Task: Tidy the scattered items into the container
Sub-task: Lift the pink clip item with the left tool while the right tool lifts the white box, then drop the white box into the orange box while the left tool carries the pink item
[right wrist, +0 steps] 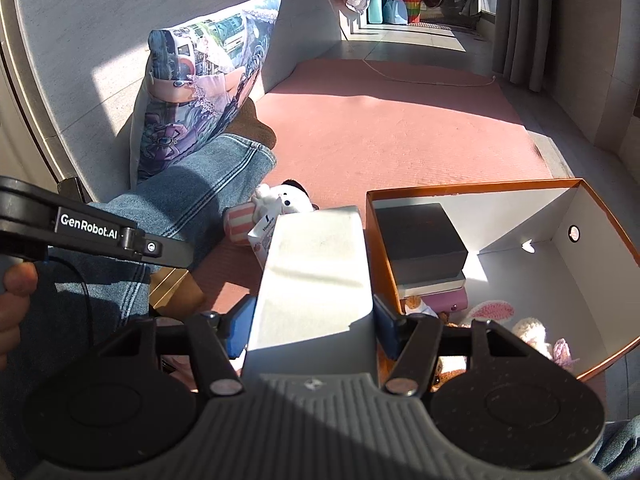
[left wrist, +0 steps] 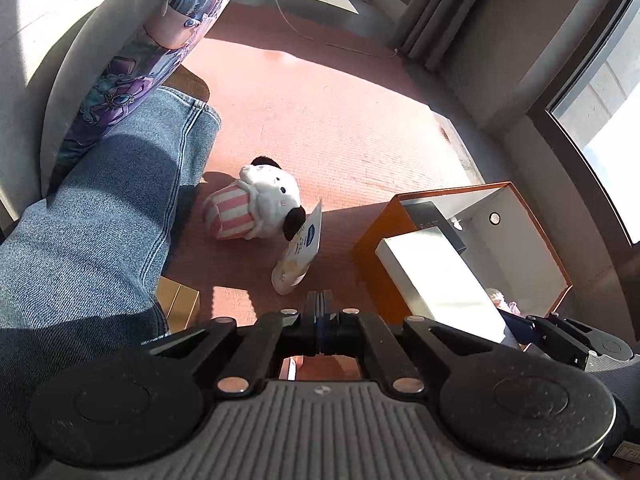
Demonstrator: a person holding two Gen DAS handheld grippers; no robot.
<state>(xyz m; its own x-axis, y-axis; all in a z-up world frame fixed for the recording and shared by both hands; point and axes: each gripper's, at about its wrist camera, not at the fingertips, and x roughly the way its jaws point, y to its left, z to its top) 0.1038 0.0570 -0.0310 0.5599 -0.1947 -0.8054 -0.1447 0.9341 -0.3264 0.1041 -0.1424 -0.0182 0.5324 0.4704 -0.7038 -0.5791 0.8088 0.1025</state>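
My right gripper (right wrist: 314, 326) is shut on a long white box (right wrist: 316, 272), blue pads pressing its two sides. It holds the box in the air beside the near left corner of the orange container (right wrist: 480, 189). The left wrist view shows the same white box (left wrist: 440, 280) over the orange container (left wrist: 374, 240). My left gripper (left wrist: 319, 310) is shut with nothing in it, above the pink mat. Ahead of it lie a cream tube (left wrist: 298, 252) and a white plush dog in a striped cupcake (left wrist: 256, 208). The plush dog (right wrist: 286, 200) peeks out behind the held box.
The container holds a black box (right wrist: 420, 244) stacked on a pink case (right wrist: 444, 300), plus knitted toys (right wrist: 532, 332). A person's jeans leg (left wrist: 100, 220) and a printed pillow (right wrist: 200, 80) fill the left. A gold box (left wrist: 180, 300) lies by the leg. A cable (right wrist: 420, 78) crosses the mat.
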